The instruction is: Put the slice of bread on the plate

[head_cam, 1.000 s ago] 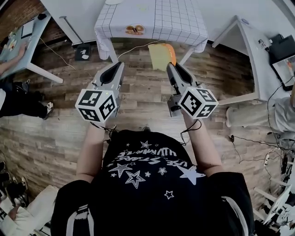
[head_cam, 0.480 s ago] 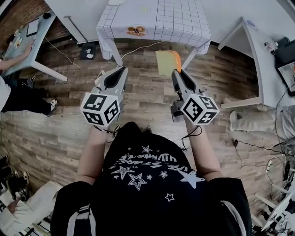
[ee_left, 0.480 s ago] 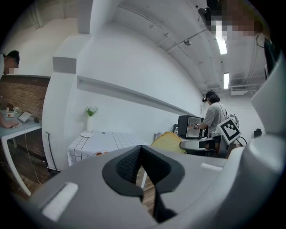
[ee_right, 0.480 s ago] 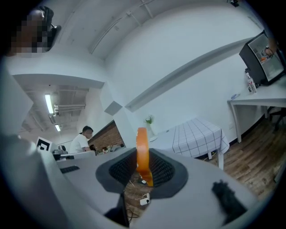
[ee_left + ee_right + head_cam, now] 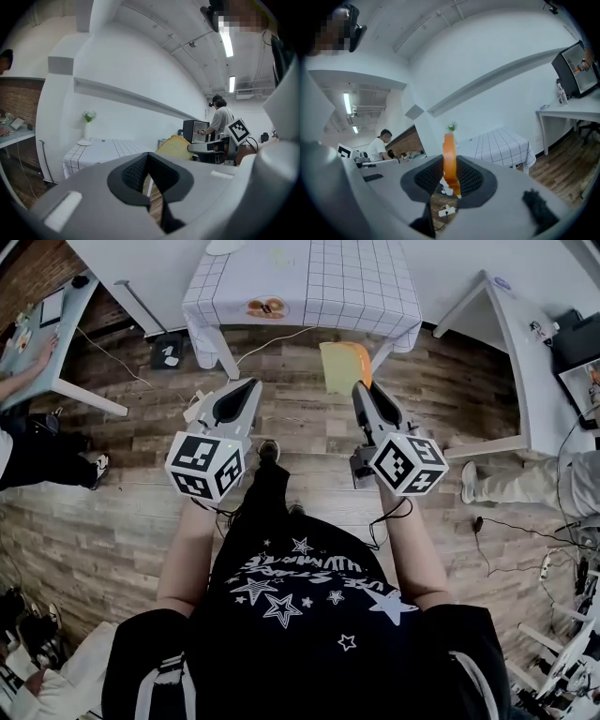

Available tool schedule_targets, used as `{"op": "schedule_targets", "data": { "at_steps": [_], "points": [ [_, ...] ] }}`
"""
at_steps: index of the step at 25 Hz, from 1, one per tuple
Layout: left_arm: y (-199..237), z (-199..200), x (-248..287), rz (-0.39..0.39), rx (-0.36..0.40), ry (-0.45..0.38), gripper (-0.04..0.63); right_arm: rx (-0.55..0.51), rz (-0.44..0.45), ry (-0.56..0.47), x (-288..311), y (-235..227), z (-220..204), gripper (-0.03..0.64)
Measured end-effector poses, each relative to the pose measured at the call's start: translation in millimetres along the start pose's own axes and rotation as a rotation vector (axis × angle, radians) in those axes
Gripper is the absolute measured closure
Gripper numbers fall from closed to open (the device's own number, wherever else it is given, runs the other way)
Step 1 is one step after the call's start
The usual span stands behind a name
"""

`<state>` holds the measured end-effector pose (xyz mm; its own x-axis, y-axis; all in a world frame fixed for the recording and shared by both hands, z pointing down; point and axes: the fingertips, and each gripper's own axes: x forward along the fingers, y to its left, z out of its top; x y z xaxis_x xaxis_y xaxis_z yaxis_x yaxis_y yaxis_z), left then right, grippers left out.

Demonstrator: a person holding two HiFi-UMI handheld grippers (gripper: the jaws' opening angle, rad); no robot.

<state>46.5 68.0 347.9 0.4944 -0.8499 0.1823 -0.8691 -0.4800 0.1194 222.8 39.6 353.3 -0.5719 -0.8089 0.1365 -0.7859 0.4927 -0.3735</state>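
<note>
Now the right gripper point(image 5: 362, 388) is clamped on the bread point(image 5: 343, 367), which stands on edge above the floor, well short of the table point(image 5: 347, 282) ahead. The left gripper point(image 5: 246, 388) has its jaws together on nothing. Carry the bread level with a steady squeeze. Reach over the plate point(image 5: 84, 142) at the table's far left, then lay the bread flat before letting go.
</note>
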Motion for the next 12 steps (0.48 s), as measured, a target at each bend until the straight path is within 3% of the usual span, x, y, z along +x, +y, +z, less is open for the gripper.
{"op": "schedule_targets", "data": {
  "at_steps": [12],
  "points": [
    [75,-5,73,-0.051,-0.045,0.026,0.586,-0.026,-0.063,0.057,88,-30,1,0.526]
  ]
}}
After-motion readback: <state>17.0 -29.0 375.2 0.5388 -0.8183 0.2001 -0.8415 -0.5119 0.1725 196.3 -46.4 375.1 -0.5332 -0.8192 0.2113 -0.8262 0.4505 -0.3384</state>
